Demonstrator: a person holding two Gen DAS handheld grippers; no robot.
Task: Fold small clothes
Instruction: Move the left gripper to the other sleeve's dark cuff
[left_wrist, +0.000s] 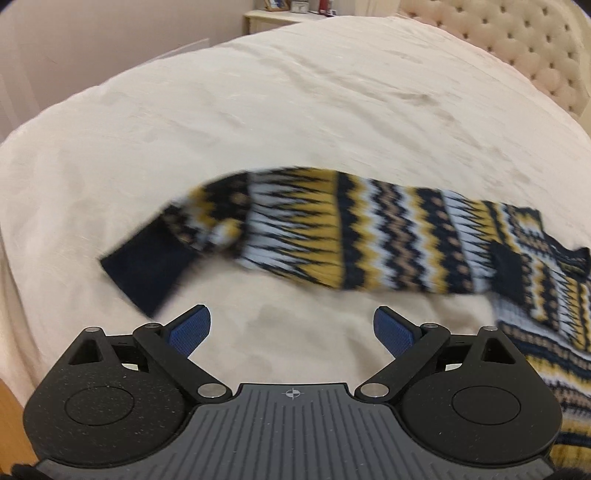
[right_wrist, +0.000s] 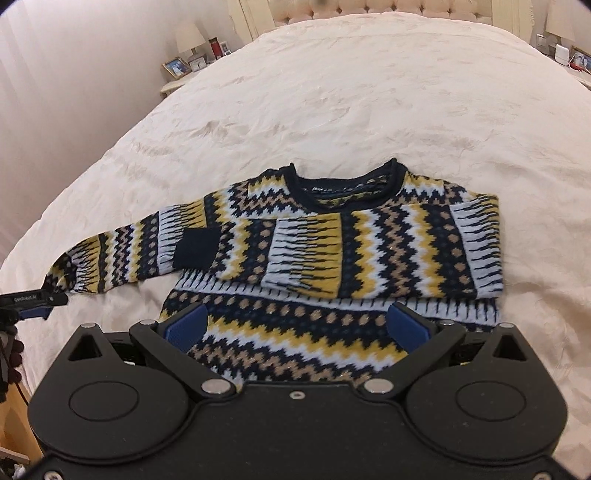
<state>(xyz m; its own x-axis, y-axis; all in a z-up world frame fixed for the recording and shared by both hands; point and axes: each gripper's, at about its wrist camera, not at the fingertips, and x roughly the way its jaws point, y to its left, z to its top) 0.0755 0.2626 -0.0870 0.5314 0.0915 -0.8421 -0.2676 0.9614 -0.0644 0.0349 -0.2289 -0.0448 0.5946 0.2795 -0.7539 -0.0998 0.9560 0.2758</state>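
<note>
**One sleeve folded, the other still outstretched**

Nearest the lens, the right gripper (right_wrist: 297, 326) hovers over the lower body of the sweater (right_wrist: 332, 236), its blue pads spread wide and pinching nothing. The sweater lies face up on the cream bedspread (right_wrist: 332, 110), collar toward the headboard (right_wrist: 369, 11). One sleeve (right_wrist: 306, 254) is already laid across the chest, its dark cuff (right_wrist: 195, 247) resting on the sweater's opposite side. The other sleeve (left_wrist: 332, 236) stretches out flat, away from the body. The left gripper (left_wrist: 291, 330) sits just short of that sleeve's cuff (left_wrist: 147, 269), jaws also spread and empty; the view is blurred, so contact cannot be judged. The step in hand looks like the second sleeve fold: the next move calls for closing on the cuff and carrying it across the chest.
</note>
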